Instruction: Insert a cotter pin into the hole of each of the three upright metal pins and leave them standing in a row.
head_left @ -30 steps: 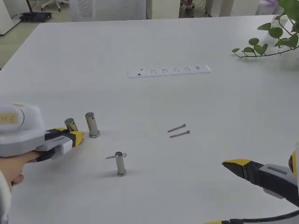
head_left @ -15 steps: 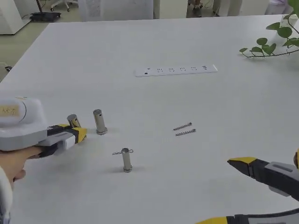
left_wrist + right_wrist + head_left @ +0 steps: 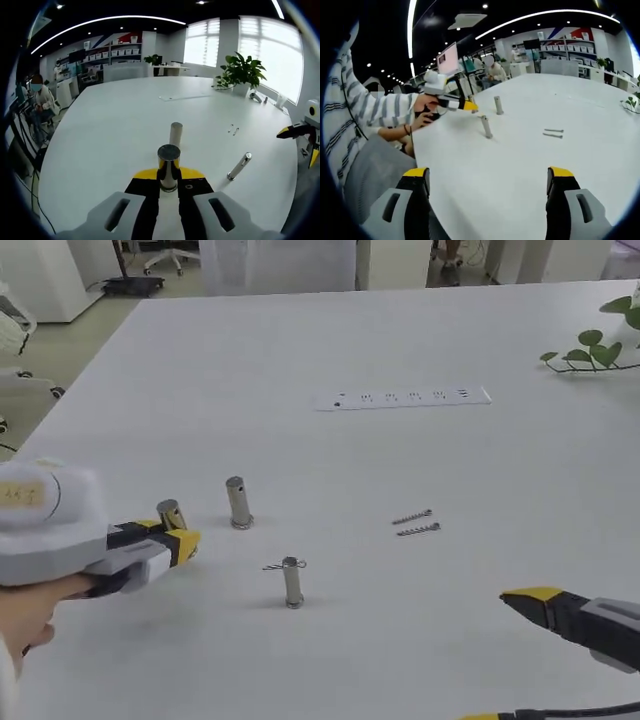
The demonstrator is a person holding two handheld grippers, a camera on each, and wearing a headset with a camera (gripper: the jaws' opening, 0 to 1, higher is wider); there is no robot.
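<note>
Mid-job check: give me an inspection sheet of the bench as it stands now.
Surface: white tabletop, plain and flat.
Job's things: near upright metal pin with a thin wire cotter pin through its top; far upright metal pin standing free, no cotter pin; gripped upright metal pin between the left jaws; two loose cotter pins lying flat, side by side.
Clutter: white power strip; green leafy plant sprig.
Grippers: left hand-held gripper shut on a pin; right hand-held gripper open, empty.
Cables: nothing seen.
Surroundings: wheeled chair base beyond the table.
</note>
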